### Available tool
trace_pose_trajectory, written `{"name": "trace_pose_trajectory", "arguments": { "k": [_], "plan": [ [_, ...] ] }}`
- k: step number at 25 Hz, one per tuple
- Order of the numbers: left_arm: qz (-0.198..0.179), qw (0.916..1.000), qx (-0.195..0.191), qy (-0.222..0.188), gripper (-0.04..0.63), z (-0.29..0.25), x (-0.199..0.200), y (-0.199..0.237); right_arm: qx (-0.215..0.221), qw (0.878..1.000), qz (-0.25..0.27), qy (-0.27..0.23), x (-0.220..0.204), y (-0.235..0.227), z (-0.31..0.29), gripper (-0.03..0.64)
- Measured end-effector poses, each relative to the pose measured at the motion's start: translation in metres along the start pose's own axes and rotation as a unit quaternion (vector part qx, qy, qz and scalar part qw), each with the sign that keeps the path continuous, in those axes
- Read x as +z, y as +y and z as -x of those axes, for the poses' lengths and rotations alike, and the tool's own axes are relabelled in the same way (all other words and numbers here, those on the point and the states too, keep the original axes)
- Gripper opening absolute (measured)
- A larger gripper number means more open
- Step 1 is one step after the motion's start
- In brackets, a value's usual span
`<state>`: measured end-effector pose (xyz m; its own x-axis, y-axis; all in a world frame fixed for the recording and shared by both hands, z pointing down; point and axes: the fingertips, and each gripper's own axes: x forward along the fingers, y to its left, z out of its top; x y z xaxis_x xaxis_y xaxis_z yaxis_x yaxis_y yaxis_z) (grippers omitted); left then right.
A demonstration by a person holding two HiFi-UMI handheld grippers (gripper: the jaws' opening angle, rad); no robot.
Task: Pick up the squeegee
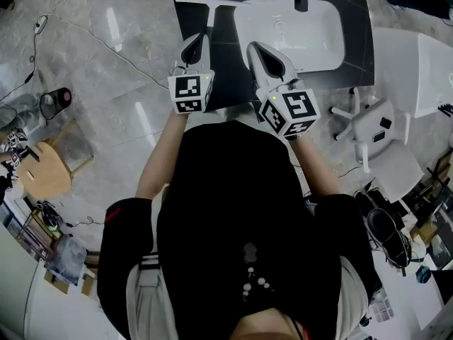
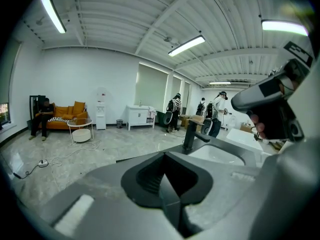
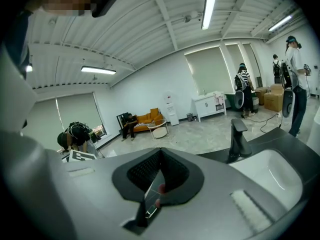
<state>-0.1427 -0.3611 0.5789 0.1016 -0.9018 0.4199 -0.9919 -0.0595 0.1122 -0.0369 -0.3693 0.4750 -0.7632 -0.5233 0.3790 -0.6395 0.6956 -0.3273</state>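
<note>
**Friend:** Which step are you on?

**Me:** The very start, I think. The squeegee (image 1: 209,6) lies flat on the dark surface (image 1: 228,62), just in front of my left tool (image 1: 195,42). Its handle points back at that tool. I am not holding it yet.

**Friend:** What are your tools doing?

**Me:** Both are pressed together, with nothing in them. My right tool (image 1: 255,48) hangs beside the left one. The white sink (image 1: 333,57) is in front of it.

**Friend:** What comes next?

**Me:** I guess I must spread the left tool. Then I push it forward and down and pinch the thin handle.

**Friend:** Any words to read?

**Me:** No. I only see black and white squares on the tool cubes (image 1: 190,93). I can't see any name or word on the squeegee
</note>
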Motion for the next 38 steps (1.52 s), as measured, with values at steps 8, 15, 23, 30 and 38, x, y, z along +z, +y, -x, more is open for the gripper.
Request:
{"name": "trace_pose_trajectory", "arguments": {
  "k": [8,15,23,30,38],
  "plan": [
    [-0.005,0.9995,-0.011,0.029,0.051,-0.024,-0.017,0.002,-0.006,1.0,-0.007,0.016,-0.006,-0.004,-0.011,0.002],
    [-0.001,0.9982,-0.016,0.057,0.132,-0.045,-0.035,0.003,-0.015,0.999,-0.015,0.025,-0.01,-0.015,-0.021,0.002],
    [-0.001,0.996,-0.007,0.089,0.204,-0.07,-0.054,0.005,-0.033,0.998,-0.033,0.033,-0.014,-0.029,-0.028,0.002],
    [0.014,0.9915,0.0,0.129,0.224,-0.089,-0.081,0.008,-0.046,0.997,-0.046,0.04,-0.021,-0.037,-0.033,0.003],
    [0.044,0.985,0.026,0.165,0.224,-0.11,-0.105,0.018,-0.054,0.996,-0.058,0.049,-0.027,-0.044,-0.041,0.002]
  ]
}}
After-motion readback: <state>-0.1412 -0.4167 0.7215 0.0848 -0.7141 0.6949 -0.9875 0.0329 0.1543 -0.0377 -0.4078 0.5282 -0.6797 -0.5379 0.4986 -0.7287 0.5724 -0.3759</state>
